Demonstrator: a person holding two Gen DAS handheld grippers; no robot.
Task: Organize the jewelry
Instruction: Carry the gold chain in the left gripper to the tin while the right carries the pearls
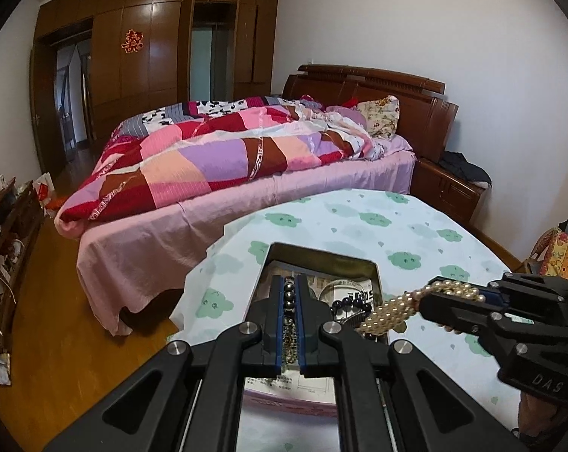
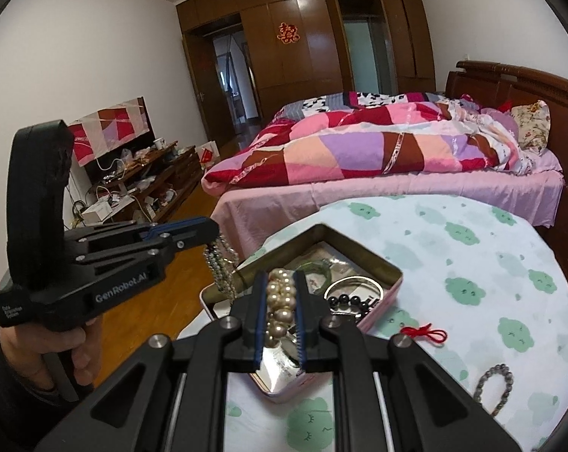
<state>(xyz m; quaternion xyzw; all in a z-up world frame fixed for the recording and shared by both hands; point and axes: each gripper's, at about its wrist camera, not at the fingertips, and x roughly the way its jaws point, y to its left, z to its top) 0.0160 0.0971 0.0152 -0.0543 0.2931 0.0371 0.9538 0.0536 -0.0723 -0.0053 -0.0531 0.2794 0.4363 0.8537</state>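
An open metal tin [image 1: 374, 275] [image 2: 391, 269] sits on the round table with a cloud-print cloth [image 1: 359, 222] [image 2: 472, 263]. It holds a silver bangle [image 2: 353, 286], a dark bead bracelet [image 1: 349, 305] [image 2: 349, 301] and a green bangle [image 2: 323, 267]. My left gripper [image 1: 290, 286] [image 2: 216, 235] is shut on a grey bead necklace [image 1: 289, 297] [image 2: 220, 267] that hangs over the tin's left edge. My right gripper [image 2: 280, 282] [image 1: 430, 293] is shut on a pearl necklace [image 2: 280, 301] [image 1: 393, 309] held above the tin.
A red knotted cord [image 2: 425, 333] and a grey bead bracelet [image 2: 494, 384] lie on the cloth right of the tin. A bed with a patchwork quilt [image 1: 223, 158] stands behind the table. A cluttered low cabinet [image 2: 148, 184] lines the left wall.
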